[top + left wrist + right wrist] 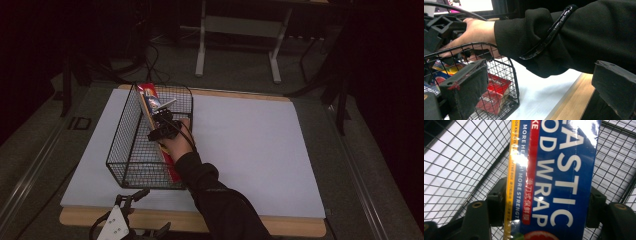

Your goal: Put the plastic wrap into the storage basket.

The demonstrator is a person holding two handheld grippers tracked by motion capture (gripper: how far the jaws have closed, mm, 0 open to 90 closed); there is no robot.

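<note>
The right gripper (165, 122) clamps the wrap box (554, 177) inside the basket (122, 145); the box's ends are cut off. The left gripper (131, 216), partly cropped at the table's (250, 140) near edge, gapes empty.

A metal table frame (239, 35) and cables (150, 60) occupy the dark floor.

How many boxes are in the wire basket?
1 that I can tell: a long blue plastic wrap box, gripped by the right gripper inside the black wire basket. Red packaging lies at the basket's near end; more may be hidden.
</note>
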